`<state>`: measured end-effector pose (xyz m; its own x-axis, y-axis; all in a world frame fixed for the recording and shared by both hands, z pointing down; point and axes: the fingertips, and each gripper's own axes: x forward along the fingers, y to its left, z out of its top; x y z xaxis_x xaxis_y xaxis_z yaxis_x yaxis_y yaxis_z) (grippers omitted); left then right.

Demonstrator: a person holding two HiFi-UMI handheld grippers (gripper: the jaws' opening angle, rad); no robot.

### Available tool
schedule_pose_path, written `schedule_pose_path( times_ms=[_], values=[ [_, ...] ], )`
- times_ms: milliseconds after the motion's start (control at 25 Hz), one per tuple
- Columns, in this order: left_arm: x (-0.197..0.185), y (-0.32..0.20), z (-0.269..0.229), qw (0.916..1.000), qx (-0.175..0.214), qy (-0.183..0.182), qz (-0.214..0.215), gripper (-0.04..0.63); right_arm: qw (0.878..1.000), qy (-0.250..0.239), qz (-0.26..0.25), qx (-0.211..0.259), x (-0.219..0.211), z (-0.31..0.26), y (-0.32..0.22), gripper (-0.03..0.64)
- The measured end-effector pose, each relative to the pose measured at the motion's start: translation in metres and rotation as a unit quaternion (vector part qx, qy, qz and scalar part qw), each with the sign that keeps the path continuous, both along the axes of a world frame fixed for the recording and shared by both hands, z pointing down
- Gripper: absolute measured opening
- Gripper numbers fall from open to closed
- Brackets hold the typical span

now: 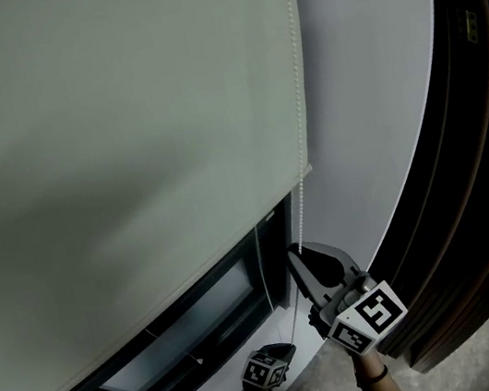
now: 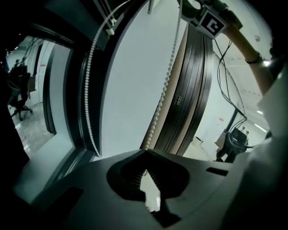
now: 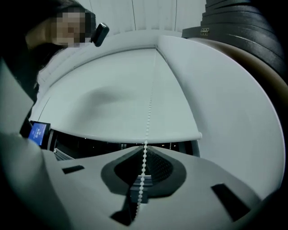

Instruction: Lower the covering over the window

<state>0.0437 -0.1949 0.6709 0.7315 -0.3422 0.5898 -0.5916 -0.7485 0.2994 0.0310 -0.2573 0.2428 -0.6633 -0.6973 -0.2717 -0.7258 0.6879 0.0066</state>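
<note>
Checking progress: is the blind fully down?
Partly down: the blind ends short, leaving a strip of window uncovered below its bottom edge.

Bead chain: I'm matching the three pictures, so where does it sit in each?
Head view: bead chain hangs along the blind's right edge into the right gripper.
Left gripper view: centre, slanting down to the left gripper's tips.
Right gripper view: centre, running between the jaws.
Shared landmark: dark ridged panel, right of the chain.
</note>
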Motion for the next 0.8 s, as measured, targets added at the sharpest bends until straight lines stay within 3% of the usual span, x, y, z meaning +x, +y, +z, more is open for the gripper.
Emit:
schedule_pose_path(
  times_ms=[280, 440, 560, 640, 720, 800],
  values=[
    [-0.001, -0.01, 0.006, 0.9975, -0.039, 0.044, -0.038, 0.003, 0.997, -0.078, -0.013, -0.02, 0.015, 0.002, -0.011, 0.02],
    [0.006, -0.027, -0.041, 0.9932, 0.009, 0.11, -0.038, 0.003, 0.996, -0.083, -0.01, -0.017, 0.017, 0.003, -0.018, 0.02],
    [0.006, -0.046, -0.084, 0.9833, 0.057, 0.163, -0.056, 0.003, 0.996, -0.084, -0.005, -0.016, 0.024, 0.006, -0.024, 0.02],
    [0.001, -0.057, -0.117, 0.9745, 0.099, 0.189, -0.07, 0.003, 0.998, -0.057, 0.003, -0.032, 0.023, 0.022, -0.03, 0.018],
    [-0.006, -0.066, -0.155, 0.961, 0.145, 0.219, -0.086, 0.003, 0.997, -0.029, 0.015, -0.067, 0.02, 0.06, -0.037, 0.018],
    [-0.007, -0.069, -0.196, 0.9458, 0.186, 0.252, -0.087, 0.003, 0.992, -0.039, 0.02, -0.116, 0.022, 0.105, -0.043, 0.018]
  ],
)
